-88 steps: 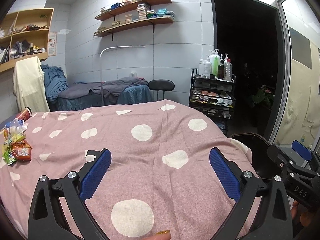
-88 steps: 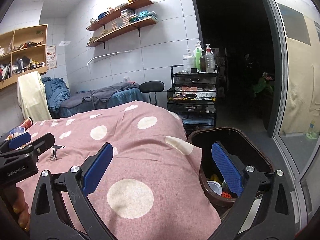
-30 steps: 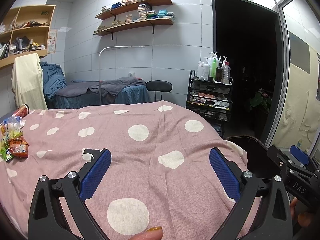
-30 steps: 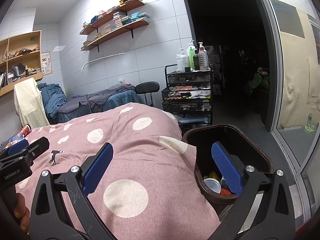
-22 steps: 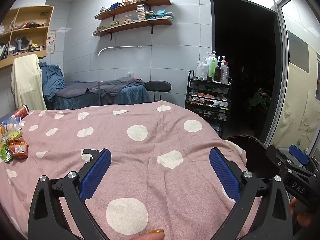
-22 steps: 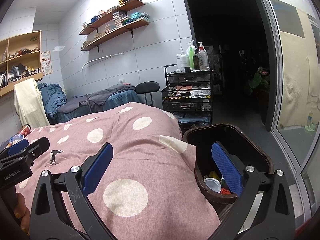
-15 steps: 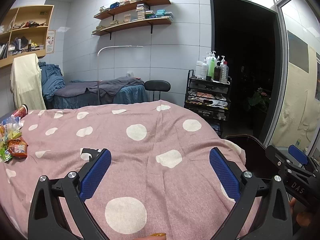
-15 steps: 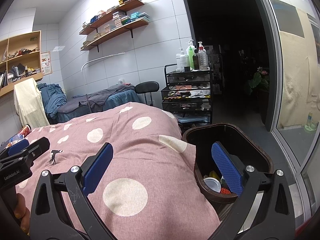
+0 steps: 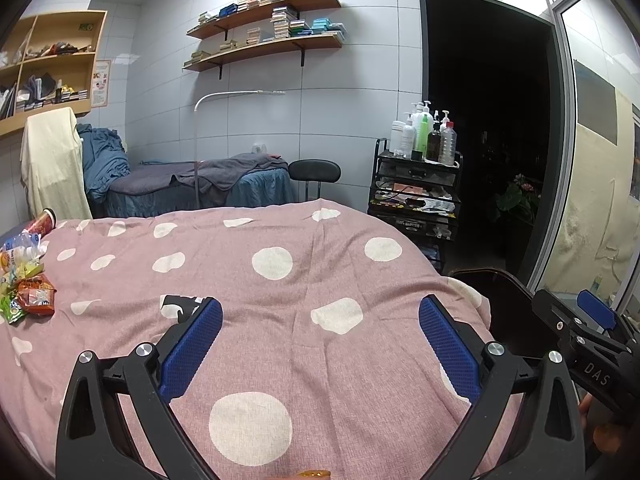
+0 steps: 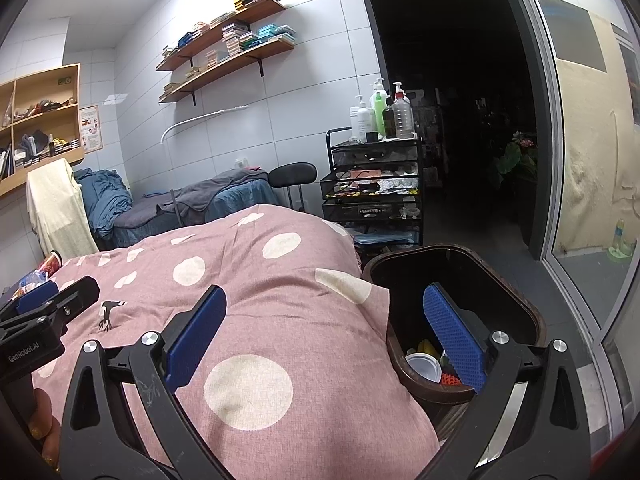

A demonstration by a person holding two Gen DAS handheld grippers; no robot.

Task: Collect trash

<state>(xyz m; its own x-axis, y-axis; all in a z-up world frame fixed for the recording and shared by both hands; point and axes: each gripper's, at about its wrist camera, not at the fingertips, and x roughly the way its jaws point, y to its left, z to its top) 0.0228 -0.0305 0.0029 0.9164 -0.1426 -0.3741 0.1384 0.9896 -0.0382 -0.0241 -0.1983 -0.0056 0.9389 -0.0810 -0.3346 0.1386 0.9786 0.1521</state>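
A pile of snack wrappers (image 9: 28,292) and a red cup (image 9: 43,221) lie at the far left of the pink polka-dot bedspread (image 9: 280,280). A dark brown trash bin (image 10: 460,280) stands at the bed's right edge, with a white cup (image 10: 422,364) and other trash inside. My left gripper (image 9: 320,344) is open and empty above the bedspread. My right gripper (image 10: 324,336) is open and empty, spanning the bed edge and the bin. The red cup also shows in the right wrist view (image 10: 50,264).
A black trolley (image 10: 372,192) with bottles stands behind the bin by a dark doorway (image 10: 452,100). A second bed (image 9: 192,188) and a black stool (image 9: 314,170) are at the back wall. A glass partition (image 10: 592,160) is on the right.
Both grippers have drifted slightly; the view shifted a little, and the wrappers sit a bit further left in the left wrist view. Both stay open and empty.
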